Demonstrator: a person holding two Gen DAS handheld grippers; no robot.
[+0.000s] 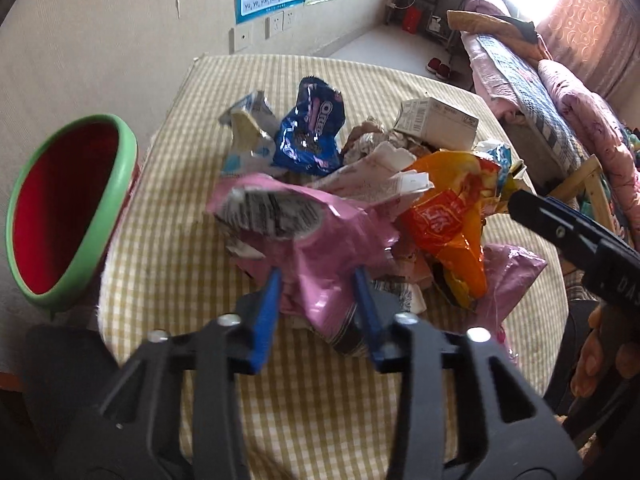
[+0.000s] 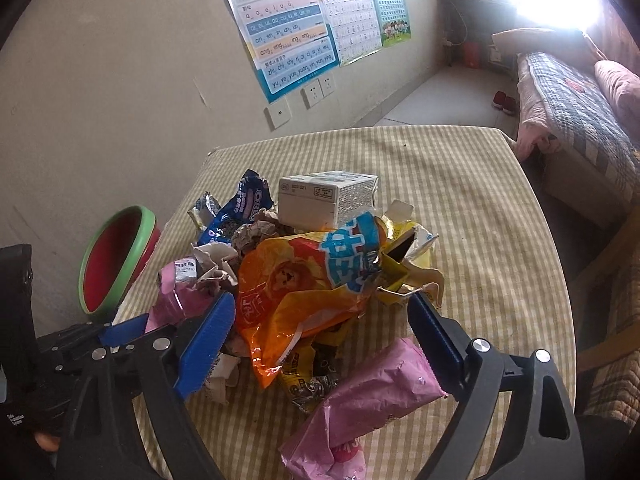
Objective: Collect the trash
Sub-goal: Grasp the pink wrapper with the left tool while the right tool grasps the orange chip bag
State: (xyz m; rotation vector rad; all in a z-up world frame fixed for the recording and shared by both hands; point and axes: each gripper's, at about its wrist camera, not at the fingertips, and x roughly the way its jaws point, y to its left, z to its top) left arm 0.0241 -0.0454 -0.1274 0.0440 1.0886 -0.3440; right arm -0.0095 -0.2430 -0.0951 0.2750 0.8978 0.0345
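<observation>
Left tongs (image 1: 318, 280) clamping pink wrapper (image 1: 320, 232), right tongs (image 2: 320, 316) wide, blue Oreo bag (image 1: 310, 132)

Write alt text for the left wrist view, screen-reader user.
The left gripper has its blue fingers closed on a crumpled pink plastic wrapper at the near edge of a trash pile on a yellow checked tablecloth. A red bin with a green rim stands left; the right gripper enters from the right.
</observation>
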